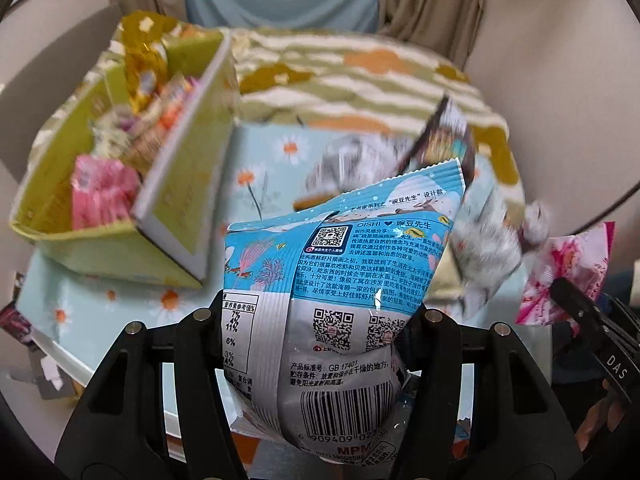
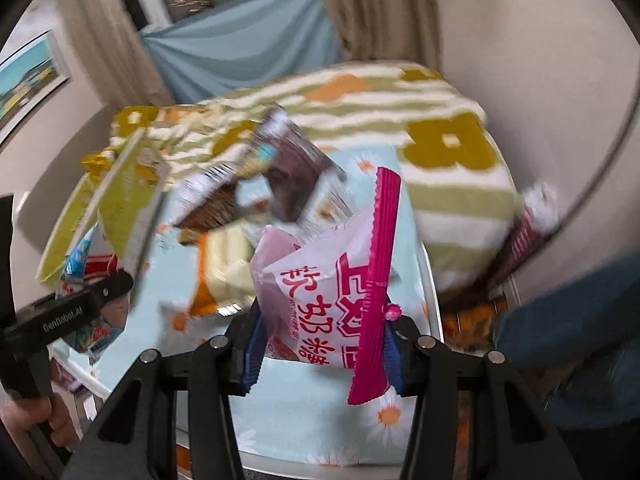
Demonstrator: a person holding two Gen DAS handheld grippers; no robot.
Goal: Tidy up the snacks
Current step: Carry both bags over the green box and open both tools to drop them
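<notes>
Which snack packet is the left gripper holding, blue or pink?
The blue and silver snack packet sits clamped in the left gripper; the pink and white candy packet is in the right gripper.

This looks like a room in a home, likely a bedroom or sitting room. Beige curtains [image 2: 372,4] hang at twelve o'clock over a pale blue drape [image 2: 248,56], and a framed picture [image 2: 28,80] sits on the wall at nine o'clock. A soft striped blanket [image 2: 440,92] with orange and mustard flowers lies behind a worktop under a daisy-print cloth [image 1: 264,168], which carries a green box [image 1: 100,240] of sweets.
</notes>
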